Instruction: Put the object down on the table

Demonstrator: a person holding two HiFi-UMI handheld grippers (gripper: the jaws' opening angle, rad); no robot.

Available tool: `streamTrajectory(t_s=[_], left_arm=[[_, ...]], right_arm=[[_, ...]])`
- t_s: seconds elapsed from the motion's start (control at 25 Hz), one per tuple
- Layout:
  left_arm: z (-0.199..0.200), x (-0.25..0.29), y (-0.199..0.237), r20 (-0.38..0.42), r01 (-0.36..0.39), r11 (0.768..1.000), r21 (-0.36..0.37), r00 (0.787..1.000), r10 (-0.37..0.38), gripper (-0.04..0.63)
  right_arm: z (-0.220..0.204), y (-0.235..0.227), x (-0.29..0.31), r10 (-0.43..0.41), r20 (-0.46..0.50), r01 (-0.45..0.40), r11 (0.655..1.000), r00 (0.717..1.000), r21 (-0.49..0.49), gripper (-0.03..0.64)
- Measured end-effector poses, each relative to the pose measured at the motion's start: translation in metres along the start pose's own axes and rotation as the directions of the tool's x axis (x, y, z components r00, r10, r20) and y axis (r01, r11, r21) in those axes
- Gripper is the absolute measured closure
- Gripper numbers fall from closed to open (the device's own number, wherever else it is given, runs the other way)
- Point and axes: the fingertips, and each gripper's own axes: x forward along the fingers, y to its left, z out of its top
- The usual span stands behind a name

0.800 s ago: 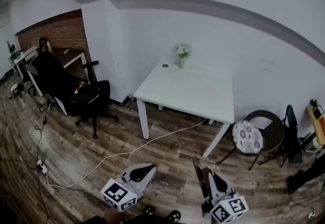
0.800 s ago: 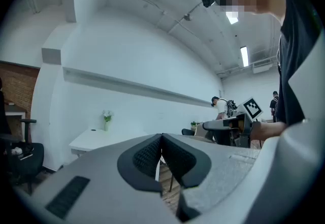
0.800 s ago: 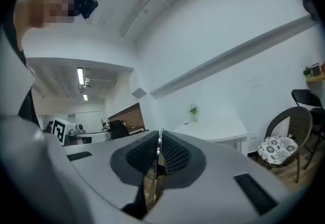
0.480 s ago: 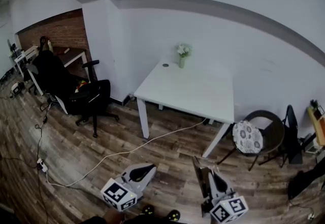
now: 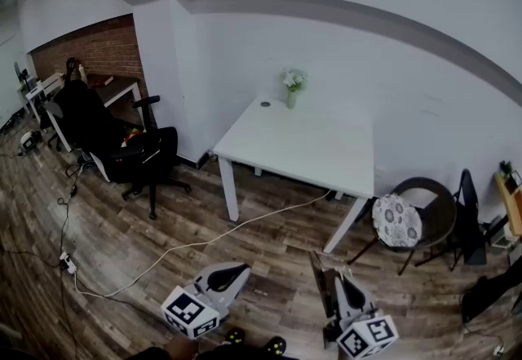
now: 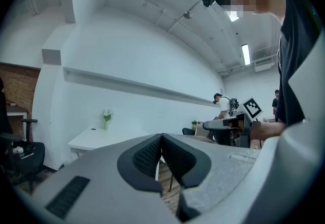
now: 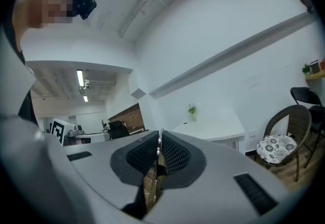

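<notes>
Right gripper (image 7: 159,149): jaws were nearly together, pads pinched tight on a thin flat plate (image 5: 320,285). I was holding it about level.
Plate, where: in my right gripper, down at the near right of the head view. It hung over the wood floor (image 5: 122,252), well apart from the table (image 5: 302,146).
Plate, long axis: it ran near to far, in line with the jaws. The free end stuck out past the fingertips and aimed roughly at the table, leaning a bit left.
Plate, tilt: it stood on edge, flat faces to the left and right. The right gripper view only caught it as a bright sliver between the pads. Couldn't tell what it was made of.
Left gripper (image 6: 161,142): jaws were closed pad against pad with nothing in them. It was level too, just left of the right one and also over the floor.
Table: white, out at the far side against the wall.
On the table: a small vase of flowers (image 5: 293,89) at the far edge, with a tiny dark round thing (image 5: 265,104) just left of it.
Right of the table: a round chair with a patterned cushion (image 5: 398,220).
Left of the table: a black office chair (image 5: 122,146), and a pale cable (image 5: 204,246) trailing across the floor between me and the table.
</notes>
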Motion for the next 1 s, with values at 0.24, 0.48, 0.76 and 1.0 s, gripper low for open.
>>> streamTrajectory(t_s=[0.24,0.48,0.76,1.0], left_arm=[[0.001,0.012,-0.018,-0.002,0.000,1.000,0.009,1.000,0.000,0.595],[-0.001,0.020,-0.037,0.001,-0.019,1.000,0.014,1.000,0.019,0.595],[-0.009,0.019,-0.054,-0.008,-0.040,0.999,0.006,0.999,0.040,0.595],[-0.015,0.015,-0.055,-0.017,-0.062,0.998,0.008,0.998,0.062,0.595]], right_arm=[[0.006,-0.015,-0.013,0.002,0.007,-0.002,1.000,1.000,-0.002,0.598],[0.009,-0.031,-0.029,0.016,0.012,-0.016,1.000,1.000,-0.003,0.598],[0.003,-0.043,-0.041,0.032,-0.002,-0.032,0.999,0.999,0.000,0.598],[-0.004,-0.045,-0.042,0.043,-0.006,-0.043,0.999,0.999,0.009,0.598]])
